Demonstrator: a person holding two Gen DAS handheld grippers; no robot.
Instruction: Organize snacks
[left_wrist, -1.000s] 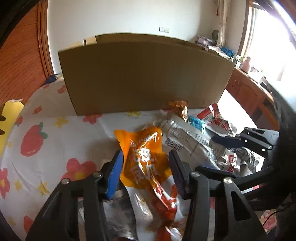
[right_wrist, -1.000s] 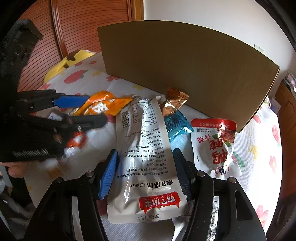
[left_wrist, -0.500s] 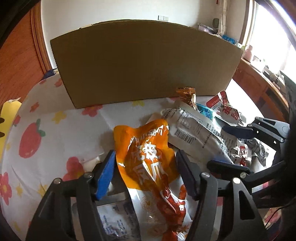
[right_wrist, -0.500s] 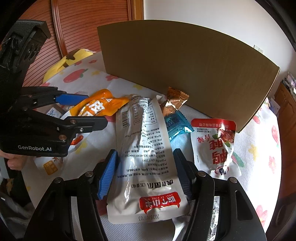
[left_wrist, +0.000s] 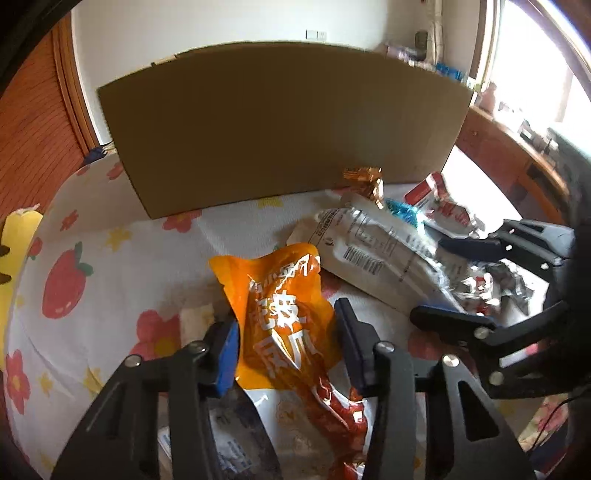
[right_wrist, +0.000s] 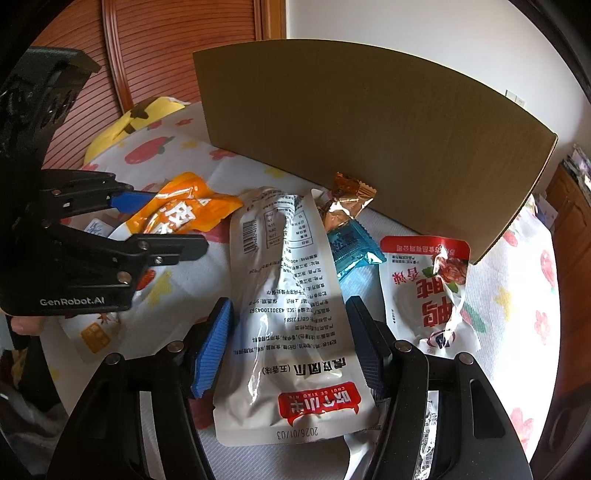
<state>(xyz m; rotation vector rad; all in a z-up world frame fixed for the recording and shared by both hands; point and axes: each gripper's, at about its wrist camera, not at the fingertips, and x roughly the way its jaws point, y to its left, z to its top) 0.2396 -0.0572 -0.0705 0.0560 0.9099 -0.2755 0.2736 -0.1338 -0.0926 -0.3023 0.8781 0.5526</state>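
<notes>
Snack packets lie on a flowered tablecloth (left_wrist: 92, 258) before a cardboard box (left_wrist: 280, 125). My left gripper (left_wrist: 286, 332) is open, its jaws on either side of an orange packet (left_wrist: 284, 310), which also shows in the right wrist view (right_wrist: 184, 210). My right gripper (right_wrist: 290, 339) is open around a long white packet (right_wrist: 288, 302), also seen in the left wrist view (left_wrist: 376, 258). A red-and-white packet (right_wrist: 432, 288), a teal packet (right_wrist: 351, 247) and a bronze foil packet (right_wrist: 347, 199) lie near the box.
The box wall (right_wrist: 369, 122) stands upright across the back of the table. A yellow plush item (right_wrist: 140, 118) lies at the far left. More wrappers (left_wrist: 236, 450) lie under my left gripper. A wooden sideboard (left_wrist: 517, 155) stands to the right.
My left gripper has moved forward and lower over the orange packet, and its jaws stand closer to the packet's sides. My right gripper has stayed put around the white packet.
</notes>
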